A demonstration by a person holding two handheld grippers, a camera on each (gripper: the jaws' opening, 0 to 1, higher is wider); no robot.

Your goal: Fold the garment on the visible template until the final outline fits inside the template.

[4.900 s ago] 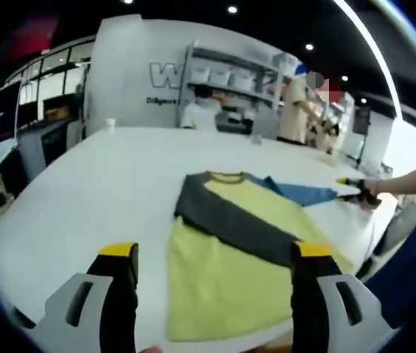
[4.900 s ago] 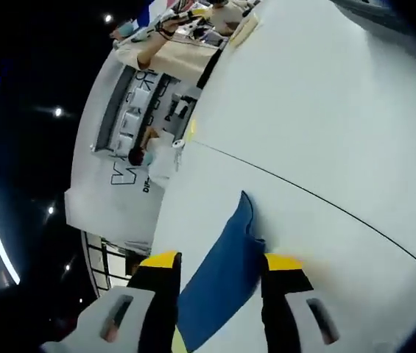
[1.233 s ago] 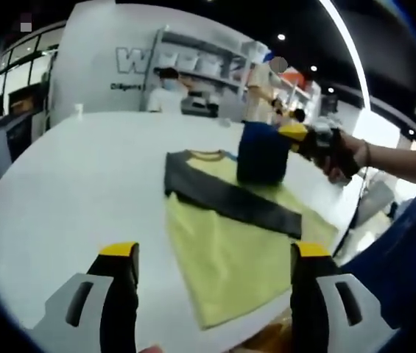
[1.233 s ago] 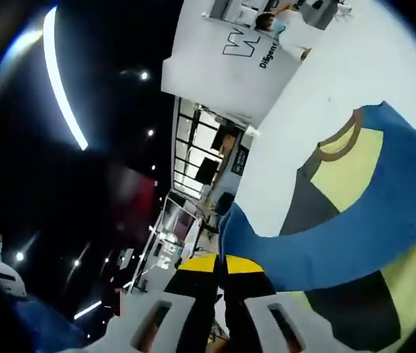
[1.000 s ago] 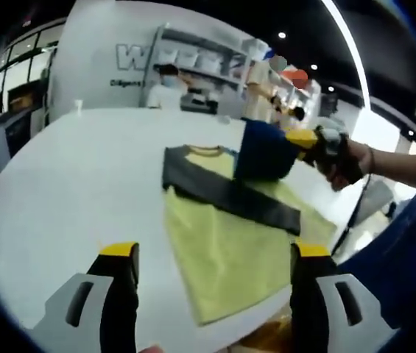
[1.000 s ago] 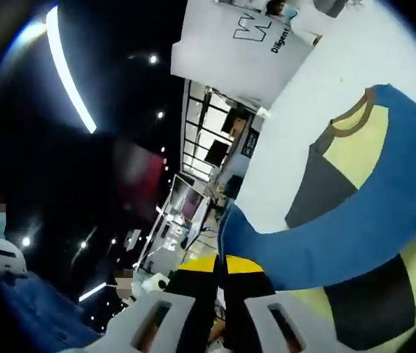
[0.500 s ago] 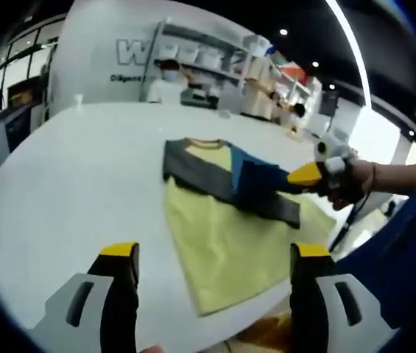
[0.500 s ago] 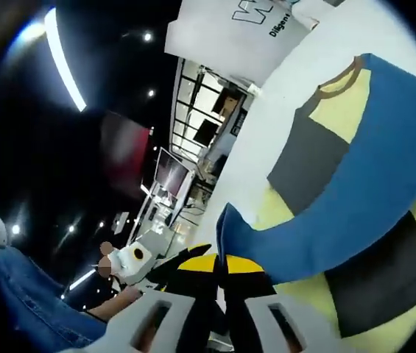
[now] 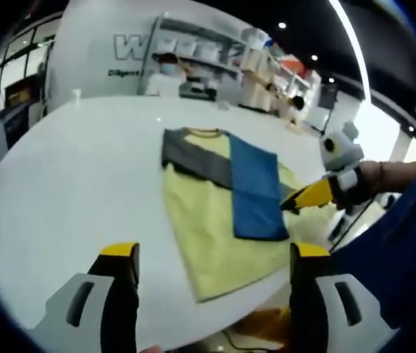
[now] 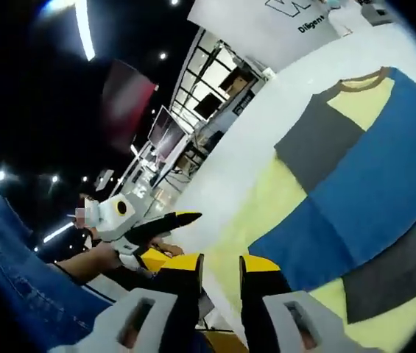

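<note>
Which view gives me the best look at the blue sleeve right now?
The left gripper view: the blue sleeve lies flat across the yellow shirt, its whole outline visible, crossing the gray sleeve. In the right gripper view the blue sleeve shows large and close, but its far end runs off the picture.

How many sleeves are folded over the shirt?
2. The blue sleeve lies across the middle of the yellow shirt, on top. The grey sleeve runs crosswise underneath it, near the collar. Both sleeves lie flat; none seems hidden.
</note>
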